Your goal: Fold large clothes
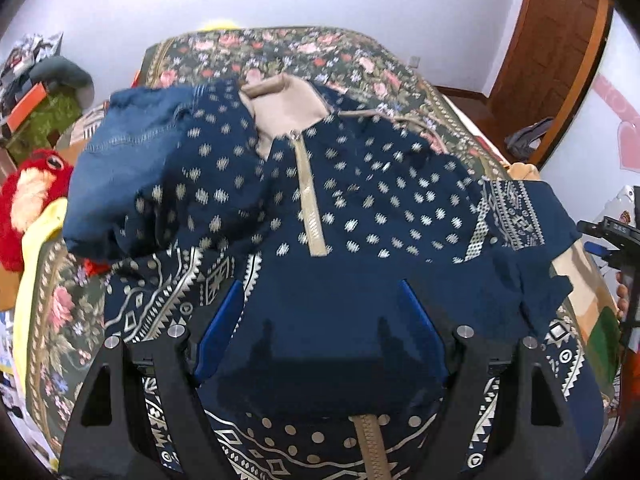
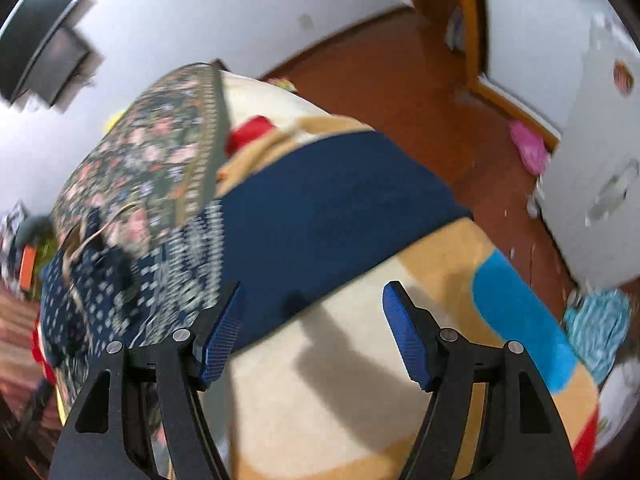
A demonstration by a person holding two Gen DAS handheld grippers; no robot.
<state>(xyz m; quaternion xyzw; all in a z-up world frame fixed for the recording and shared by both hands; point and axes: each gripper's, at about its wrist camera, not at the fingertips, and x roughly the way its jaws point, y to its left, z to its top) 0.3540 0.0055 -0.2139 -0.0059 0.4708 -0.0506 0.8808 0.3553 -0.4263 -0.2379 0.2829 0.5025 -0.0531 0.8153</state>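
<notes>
A large navy hoodie (image 1: 360,200) with white patterns, a tan zipper and a tan hood lining lies spread on the bed. Its left sleeve is folded over the chest. My left gripper (image 1: 320,304) is open just above the hoodie's plain lower front, fingers (image 1: 222,332) wide apart. In the right wrist view the hoodie's right sleeve (image 2: 320,220) hangs over the bed's side. My right gripper (image 2: 312,304) is open and empty, hovering beside the sleeve's plain navy cuff end.
The bed carries a floral cover (image 1: 300,52) and a cream, tan and blue blanket (image 2: 460,280). A denim garment (image 1: 132,140) lies at the hoodie's left. A red plush toy (image 1: 28,200) sits at the left edge. Wooden floor (image 2: 400,80) and door (image 1: 560,40) lie to the right.
</notes>
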